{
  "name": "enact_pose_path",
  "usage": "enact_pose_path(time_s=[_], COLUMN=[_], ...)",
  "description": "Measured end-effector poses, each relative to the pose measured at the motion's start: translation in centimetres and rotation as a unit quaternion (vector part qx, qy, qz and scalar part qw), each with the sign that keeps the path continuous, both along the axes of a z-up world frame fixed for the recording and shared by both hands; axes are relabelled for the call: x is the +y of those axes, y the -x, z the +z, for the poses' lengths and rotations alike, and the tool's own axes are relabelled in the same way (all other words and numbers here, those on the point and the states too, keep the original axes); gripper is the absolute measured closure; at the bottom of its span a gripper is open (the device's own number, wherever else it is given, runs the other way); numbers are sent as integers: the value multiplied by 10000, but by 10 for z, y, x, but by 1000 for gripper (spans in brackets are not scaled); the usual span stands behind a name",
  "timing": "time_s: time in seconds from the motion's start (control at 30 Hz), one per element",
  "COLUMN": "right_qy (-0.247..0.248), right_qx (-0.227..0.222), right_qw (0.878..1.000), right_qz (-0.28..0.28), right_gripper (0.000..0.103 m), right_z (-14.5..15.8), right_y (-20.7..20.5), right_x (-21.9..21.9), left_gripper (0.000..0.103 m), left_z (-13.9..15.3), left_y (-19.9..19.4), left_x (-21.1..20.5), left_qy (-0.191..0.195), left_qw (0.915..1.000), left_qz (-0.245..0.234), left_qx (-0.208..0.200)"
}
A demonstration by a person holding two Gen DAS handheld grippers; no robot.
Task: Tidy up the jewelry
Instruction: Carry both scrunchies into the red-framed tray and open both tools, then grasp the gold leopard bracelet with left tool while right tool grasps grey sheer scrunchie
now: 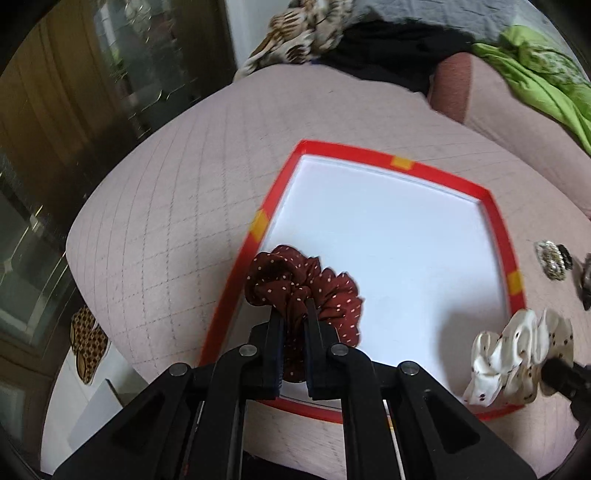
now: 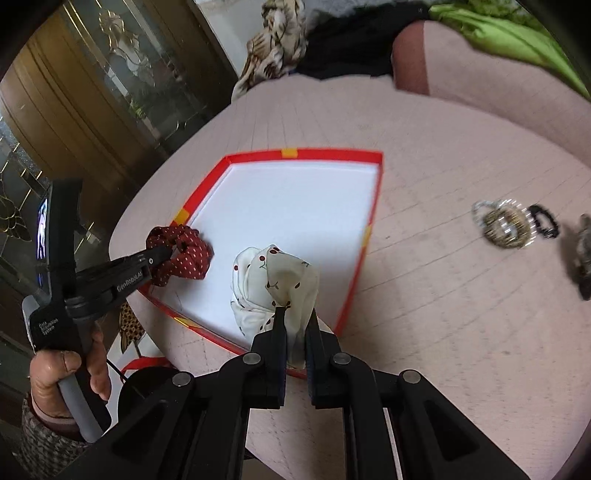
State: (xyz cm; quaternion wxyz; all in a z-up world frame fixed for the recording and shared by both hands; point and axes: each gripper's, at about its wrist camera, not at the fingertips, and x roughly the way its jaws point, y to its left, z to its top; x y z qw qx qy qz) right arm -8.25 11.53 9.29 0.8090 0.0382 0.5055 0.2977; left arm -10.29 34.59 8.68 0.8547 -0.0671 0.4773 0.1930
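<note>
My left gripper (image 1: pixel 294 308) is shut on a dark red dotted scrunchie (image 1: pixel 306 284) and holds it over the near left corner of a red-rimmed white tray (image 1: pixel 369 149). It also shows in the right wrist view (image 2: pixel 168 254) with the red scrunchie (image 2: pixel 184 254). My right gripper (image 2: pixel 295 314) is shut on a white cherry-print scrunchie (image 2: pixel 273 284) over the tray's near edge (image 2: pixel 354 273); the white scrunchie (image 1: pixel 517 354) shows at the tray's near right corner in the left wrist view.
The tray lies on a pink quilted surface (image 1: pixel 166 229). Right of the tray lie beaded bracelets (image 2: pixel 506 223), a black hair tie (image 2: pixel 543 219) and a dark blurred item (image 2: pixel 585 254). Green cloth (image 1: pixel 535 74) and patterned cloth (image 1: pixel 295 33) lie at the back.
</note>
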Motion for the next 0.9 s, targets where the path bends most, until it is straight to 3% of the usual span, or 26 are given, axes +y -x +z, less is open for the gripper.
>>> enact_pose_path(time_s=[0.17, 0.33, 0.4, 0.67, 0.9], right_qy=[150, 168, 203, 175, 172], right_qx=[44, -158, -283, -485, -350], right_qw=[9999, 9997, 9993, 9987, 9965], right_qz=[67, 99, 126, 43, -739], right_gripper=[89, 60, 59, 55, 54], right_z=[-13, -6, 0, 15, 8], right_y=[0, 7, 10, 30, 38], right_x=[9, 5, 3, -29, -113], left_gripper=[86, 74, 63, 58, 52], left_z=[-3, 7, 14, 53, 77], left_y=[1, 5, 9, 25, 16], left_x=[10, 5, 1, -19, -83], left_qy=[87, 158, 155, 293, 440], left_qw=[9999, 9997, 9995, 9975, 9931], left_qz=[128, 107, 118, 19, -726], left_qx=[10, -158, -233, -649, -814])
